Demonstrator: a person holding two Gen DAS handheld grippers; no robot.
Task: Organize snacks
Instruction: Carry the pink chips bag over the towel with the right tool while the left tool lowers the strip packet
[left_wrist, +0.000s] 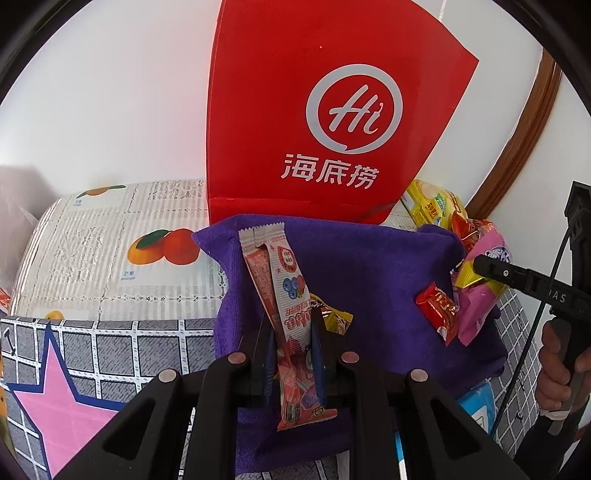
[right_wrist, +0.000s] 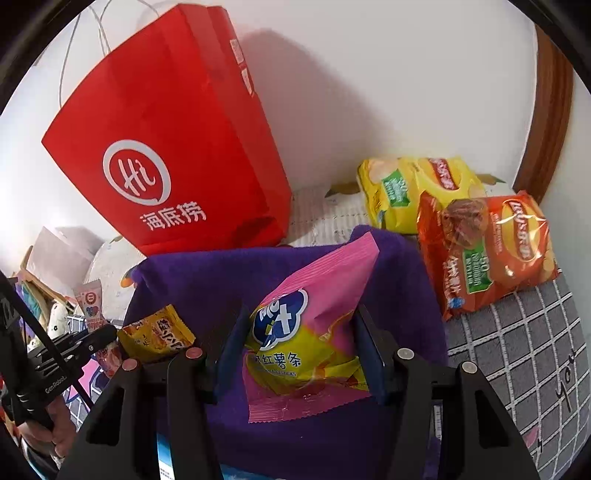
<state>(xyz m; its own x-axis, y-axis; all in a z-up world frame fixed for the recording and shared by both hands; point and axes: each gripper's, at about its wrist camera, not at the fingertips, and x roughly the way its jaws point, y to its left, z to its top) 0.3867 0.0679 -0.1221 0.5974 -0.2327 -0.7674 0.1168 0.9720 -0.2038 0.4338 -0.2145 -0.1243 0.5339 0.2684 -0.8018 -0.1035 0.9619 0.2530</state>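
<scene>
My left gripper (left_wrist: 293, 325) is shut on a long red-and-white snack stick packet (left_wrist: 275, 280), holding it above the purple cloth (left_wrist: 369, 266). My right gripper (right_wrist: 301, 325) is shut on a pink-and-yellow sweet potato sticks bag (right_wrist: 314, 328), also over the purple cloth (right_wrist: 207, 280). That pink bag (left_wrist: 480, 306) and the right gripper's finger (left_wrist: 495, 271) show at the right of the left wrist view, beside a small red candy packet (left_wrist: 437, 306). A small yellow snack packet (right_wrist: 157, 334) lies on the cloth's left part. A red paper bag (left_wrist: 325, 110) stands upright behind the cloth.
A yellow chip bag (right_wrist: 413, 184) and an orange chip bag (right_wrist: 487, 251) lie at the back right near the wall. The table has a fruit-print cover (left_wrist: 129, 236) and a grey grid cloth with a pink star (left_wrist: 66, 398). A hand (left_wrist: 557, 365) grips the right tool's handle.
</scene>
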